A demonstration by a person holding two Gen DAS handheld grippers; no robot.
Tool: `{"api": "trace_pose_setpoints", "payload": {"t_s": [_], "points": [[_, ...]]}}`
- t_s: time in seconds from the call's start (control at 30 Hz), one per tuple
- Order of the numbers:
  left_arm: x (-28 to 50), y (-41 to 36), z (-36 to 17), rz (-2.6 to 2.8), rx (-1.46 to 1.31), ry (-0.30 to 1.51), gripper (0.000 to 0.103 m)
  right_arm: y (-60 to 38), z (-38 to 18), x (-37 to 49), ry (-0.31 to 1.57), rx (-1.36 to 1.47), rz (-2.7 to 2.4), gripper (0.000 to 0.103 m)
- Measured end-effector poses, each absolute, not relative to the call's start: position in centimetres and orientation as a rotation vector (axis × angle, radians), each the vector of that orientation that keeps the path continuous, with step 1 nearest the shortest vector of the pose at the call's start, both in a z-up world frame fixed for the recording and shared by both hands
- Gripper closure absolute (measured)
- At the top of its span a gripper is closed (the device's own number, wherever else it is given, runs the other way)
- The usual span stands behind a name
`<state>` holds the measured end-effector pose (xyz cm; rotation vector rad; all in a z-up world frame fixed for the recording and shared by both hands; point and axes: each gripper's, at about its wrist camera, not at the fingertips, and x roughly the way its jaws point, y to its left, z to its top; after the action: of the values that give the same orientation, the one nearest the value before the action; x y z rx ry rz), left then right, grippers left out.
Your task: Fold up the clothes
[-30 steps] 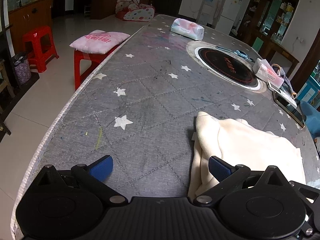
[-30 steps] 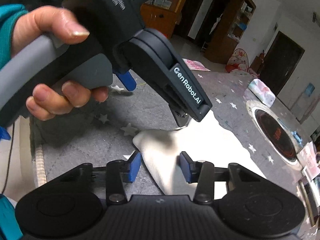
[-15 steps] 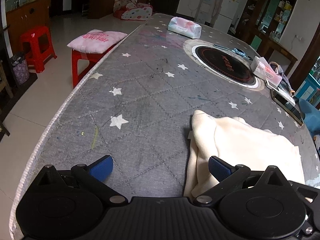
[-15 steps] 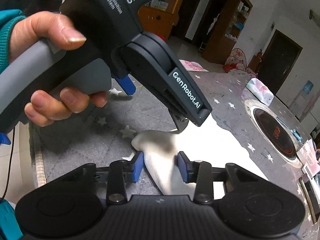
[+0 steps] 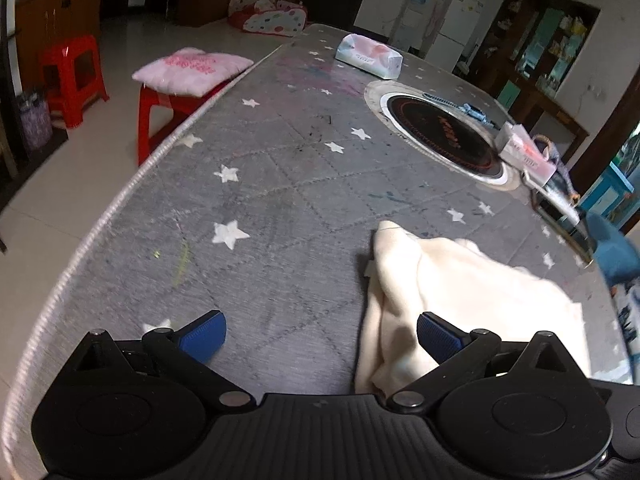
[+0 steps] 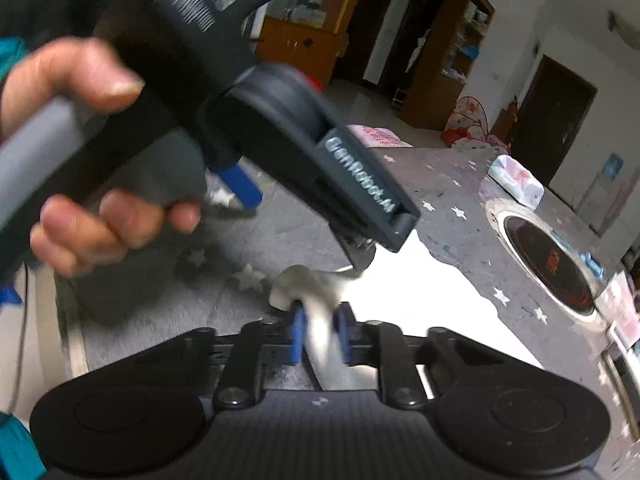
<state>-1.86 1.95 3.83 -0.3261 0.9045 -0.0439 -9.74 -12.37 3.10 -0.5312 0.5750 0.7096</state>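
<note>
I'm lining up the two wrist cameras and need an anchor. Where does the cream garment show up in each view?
Left wrist view: the cream garment lies lower right on the grey star-patterned table, its edge by the right fingertip of the open left gripper.
Right wrist view: it sits at lower centre, a bunched corner pinched in the right gripper.
Shared landmark: the round black cooktop.

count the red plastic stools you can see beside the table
2: one red plastic stool against the grey table edge under a pink cushion, another farther left on the floor. Others may be hidden.
</note>
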Motion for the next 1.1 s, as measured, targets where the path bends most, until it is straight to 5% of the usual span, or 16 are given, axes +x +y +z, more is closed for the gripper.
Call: {"api": "trace_pose_setpoints", "payload": {"t_s": [0.5,0.73,0.93,1.1], "points": [[-0.5,0.3,3.2,-0.152,-0.59,0.947,0.001,-16.1,5.8,-9.2,0.559,-0.323,0.714,0.099],[-0.5,0.3,3.0,-0.169,-0.655,0.958,0.011,-17.1,6.3,-9.1,0.543,-0.278,0.711,0.099],[-0.5,0.3,2.3,-0.205,-0.744,0.977,0.029,-17.7,6.5,-9.1,0.534,-0.254,0.715,0.099],[-0.5,0.2,1.7,-0.217,-0.776,0.999,0.058,-17.9,6.4,-9.2,0.533,-0.248,0.717,0.099]]}}
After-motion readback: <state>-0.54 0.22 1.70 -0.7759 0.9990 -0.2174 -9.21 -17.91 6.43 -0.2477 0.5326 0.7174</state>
